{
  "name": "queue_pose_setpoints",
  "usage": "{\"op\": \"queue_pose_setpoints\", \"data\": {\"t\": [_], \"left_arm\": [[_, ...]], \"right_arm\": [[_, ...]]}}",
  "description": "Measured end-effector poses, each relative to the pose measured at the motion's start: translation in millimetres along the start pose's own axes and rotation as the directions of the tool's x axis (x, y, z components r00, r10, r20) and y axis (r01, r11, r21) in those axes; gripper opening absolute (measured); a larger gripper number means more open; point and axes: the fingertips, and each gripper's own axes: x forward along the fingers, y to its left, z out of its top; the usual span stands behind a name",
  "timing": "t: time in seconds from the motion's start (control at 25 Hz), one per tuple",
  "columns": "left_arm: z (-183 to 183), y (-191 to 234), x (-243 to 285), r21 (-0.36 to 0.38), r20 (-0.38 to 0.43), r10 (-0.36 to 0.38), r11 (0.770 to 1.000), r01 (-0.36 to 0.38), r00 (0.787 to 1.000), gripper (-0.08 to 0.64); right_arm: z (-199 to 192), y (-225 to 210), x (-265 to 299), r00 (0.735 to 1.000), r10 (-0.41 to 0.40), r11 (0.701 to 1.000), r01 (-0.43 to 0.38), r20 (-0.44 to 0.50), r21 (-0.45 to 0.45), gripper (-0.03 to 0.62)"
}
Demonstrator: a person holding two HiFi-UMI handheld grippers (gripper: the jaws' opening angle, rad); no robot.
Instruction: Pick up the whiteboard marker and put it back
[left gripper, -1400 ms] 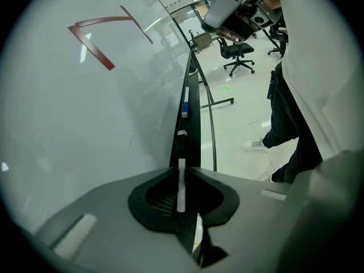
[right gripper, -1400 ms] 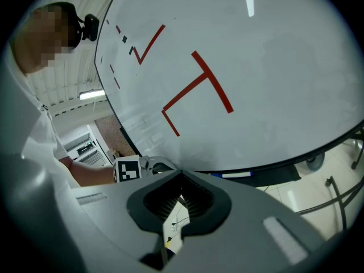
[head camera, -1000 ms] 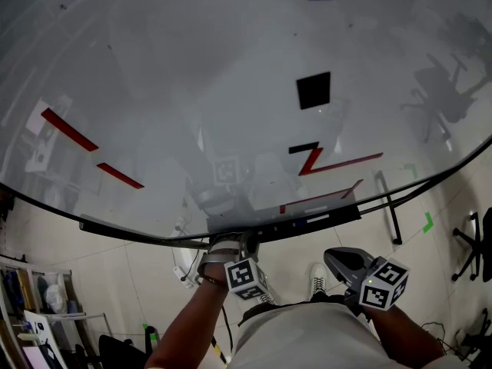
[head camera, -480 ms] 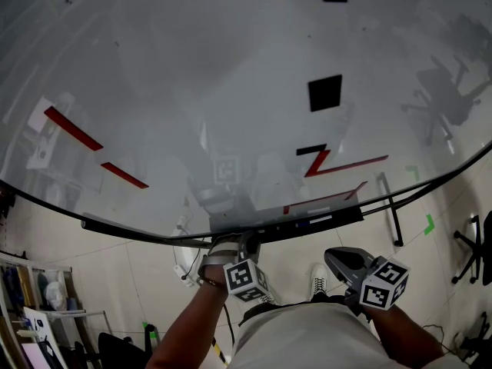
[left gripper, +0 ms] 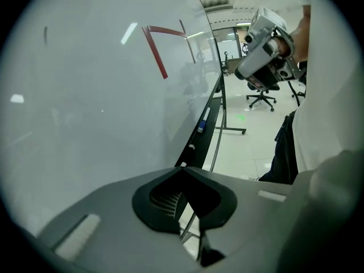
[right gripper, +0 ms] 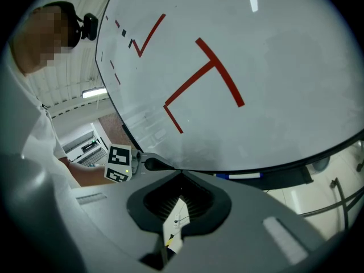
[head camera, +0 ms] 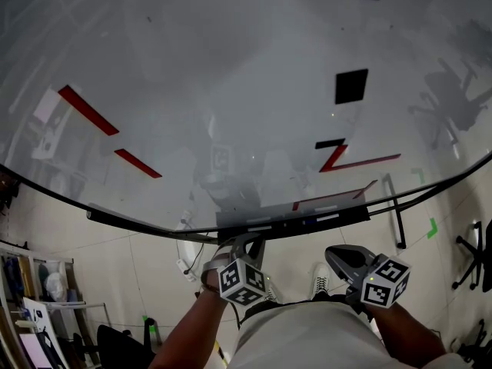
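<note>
The whiteboard marker (right gripper: 242, 176), white with blue ends, lies on the black tray (head camera: 284, 225) under the whiteboard (head camera: 231, 91). It shows in the left gripper view as a blue-capped marker (left gripper: 202, 124) far along the tray, and as a blue fleck (head camera: 311, 222) in the head view. My left gripper (head camera: 244, 243) is just below the tray, left of the marker, shut and empty (left gripper: 182, 169). My right gripper (head camera: 332, 254) is below the tray's right part, also shut on nothing (right gripper: 182, 174). Neither touches the marker.
Red lines (head camera: 88, 110) and black squares (head camera: 351, 85) mark the board. The board's stand leg (head camera: 393, 214) reaches onto the tiled floor. Office chairs (head camera: 473, 252) stand at the right, shelves with clutter (head camera: 38, 298) at the lower left. The person's shoes (head camera: 319, 279) are below.
The head view has swung, so the board's marks sit further right and higher. Both grippers stay shut and nearly in place below the tray.
</note>
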Motion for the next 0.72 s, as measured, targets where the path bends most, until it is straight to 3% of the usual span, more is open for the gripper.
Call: {"op": "queue_pose_setpoints", "data": {"t": [0.16,0.28,0.48,0.72], "left_arm": [[6,-7,-13,-0.075,0.049,-0.028,0.997,0.031,0.998,0.017],[16,-15,-24,-0.189,0.119,-0.063,0.978,0.085,0.991,0.017],[31,-24,-41,-0.402,0.245,-0.102,0.894,0.197,0.964,0.017],[33,-31,-50,-0.519,0.291,-0.128,0.812,0.268,0.948,0.017]], "right_arm": [[0,3,3,1.0,0.01,1.0,-0.01,-0.007,-0.008,0.002],[1,3,4,1.0,0.013,1.0,-0.013,-0.006,-0.012,0.002],[2,5,4,1.0,0.016,1.0,-0.016,-0.006,-0.018,0.002],[-2,7,4,1.0,0.02,0.999,-0.02,-0.02,-0.026,0.002]]}}
